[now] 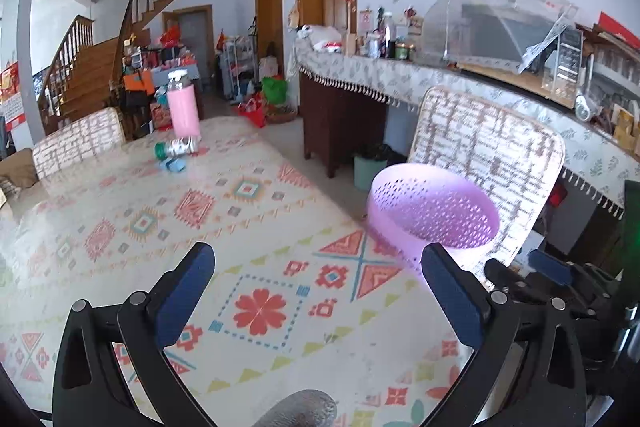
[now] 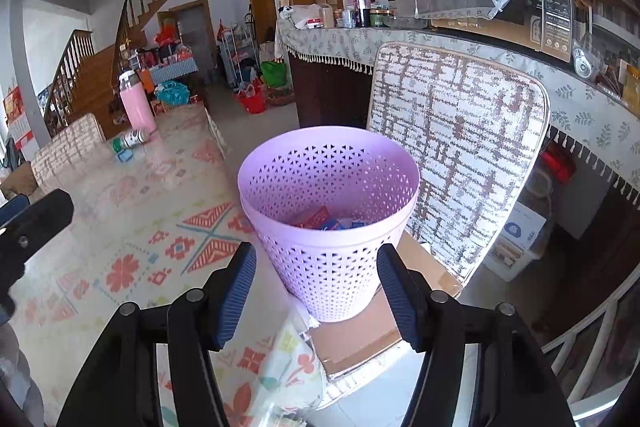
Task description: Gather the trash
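Note:
A purple perforated trash basket [image 2: 328, 227] stands on a cardboard box on a chair beside the table; red and blue wrappers [image 2: 320, 221] lie in its bottom. It also shows in the left wrist view [image 1: 432, 215]. My right gripper [image 2: 316, 287] is open and empty, just in front of the basket's wall. My left gripper [image 1: 316, 287] is open and empty above the patterned tablecloth [image 1: 256, 267]. At the table's far end lie a tipped small bottle with a green cap [image 1: 176, 148] and a small blue piece [image 1: 173, 164]; both also show in the right wrist view [image 2: 130, 139].
A pink flask [image 1: 183, 107] stands upright behind the tipped bottle. A chair with a patterned cover [image 2: 456, 147] backs the basket. A counter with a fringed cloth [image 1: 400, 75] runs along the right wall. Another chair [image 1: 80, 143] is at the table's far left.

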Demonstrator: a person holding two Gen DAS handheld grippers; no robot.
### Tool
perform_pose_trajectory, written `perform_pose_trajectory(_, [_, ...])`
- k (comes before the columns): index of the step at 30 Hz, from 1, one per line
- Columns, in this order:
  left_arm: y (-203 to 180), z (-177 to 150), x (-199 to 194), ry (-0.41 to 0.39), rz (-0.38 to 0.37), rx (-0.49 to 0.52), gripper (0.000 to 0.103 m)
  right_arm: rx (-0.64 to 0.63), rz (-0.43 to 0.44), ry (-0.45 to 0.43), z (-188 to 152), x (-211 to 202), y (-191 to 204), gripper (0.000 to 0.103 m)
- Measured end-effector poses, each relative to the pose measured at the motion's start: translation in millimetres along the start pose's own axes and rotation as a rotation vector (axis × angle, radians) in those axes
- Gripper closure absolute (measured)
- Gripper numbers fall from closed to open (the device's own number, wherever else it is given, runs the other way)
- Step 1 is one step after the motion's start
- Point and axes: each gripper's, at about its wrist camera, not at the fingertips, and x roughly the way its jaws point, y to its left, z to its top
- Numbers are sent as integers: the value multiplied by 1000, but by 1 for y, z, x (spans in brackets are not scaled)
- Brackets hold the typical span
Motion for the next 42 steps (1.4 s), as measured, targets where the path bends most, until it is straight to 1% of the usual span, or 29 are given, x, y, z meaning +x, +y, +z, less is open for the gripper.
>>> perform_pose_trajectory(7, [0, -8, 7, 37, 27, 12, 0, 10, -19, 2, -4, -1, -5, 36])
perform_pose_trajectory(16, [-12, -11, 12, 67, 28, 37, 0, -30, -60, -21, -10, -5, -3, 34])
perform_pose_trajectory(29, [-25, -14, 20, 107, 12, 50, 0, -6, -54, -24, -11, -7, -17, 34])
perform_pose_trajectory(42, [-27, -15, 22, 116, 13, 49, 0, -6, -48, -22, -13, -6, -17, 34])
